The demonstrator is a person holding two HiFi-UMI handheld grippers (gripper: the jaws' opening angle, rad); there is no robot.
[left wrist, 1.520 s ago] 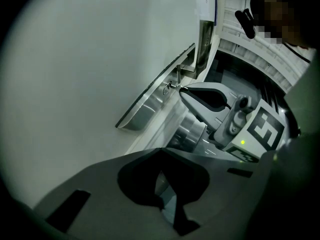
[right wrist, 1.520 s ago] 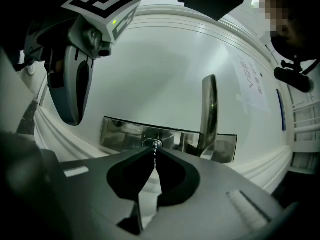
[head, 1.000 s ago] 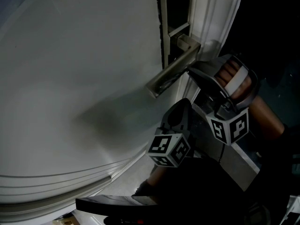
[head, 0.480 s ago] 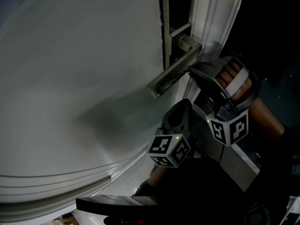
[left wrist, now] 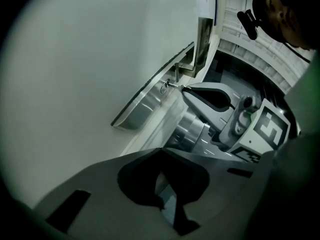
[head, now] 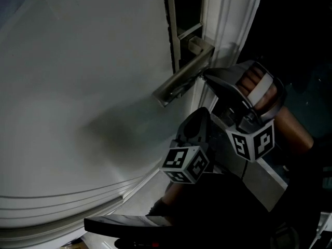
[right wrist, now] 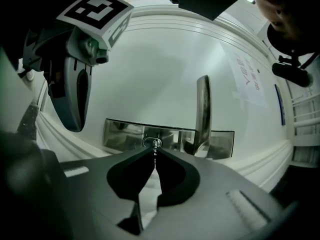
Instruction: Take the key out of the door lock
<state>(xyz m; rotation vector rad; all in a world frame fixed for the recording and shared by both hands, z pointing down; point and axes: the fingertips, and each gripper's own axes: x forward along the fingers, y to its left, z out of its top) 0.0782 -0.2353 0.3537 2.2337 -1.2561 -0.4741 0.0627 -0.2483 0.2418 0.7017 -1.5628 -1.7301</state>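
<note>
The right gripper (right wrist: 155,152) pinched the key (right wrist: 156,145) in the door lock (right wrist: 149,143) by its very tips; a skewed pull could jam it or lose the grip. The left gripper (left wrist: 161,151) hung closed, empty.

White door (head: 78,61) bearing metal plate (right wrist: 120,134) (lever handle (head: 180,80))
</note>
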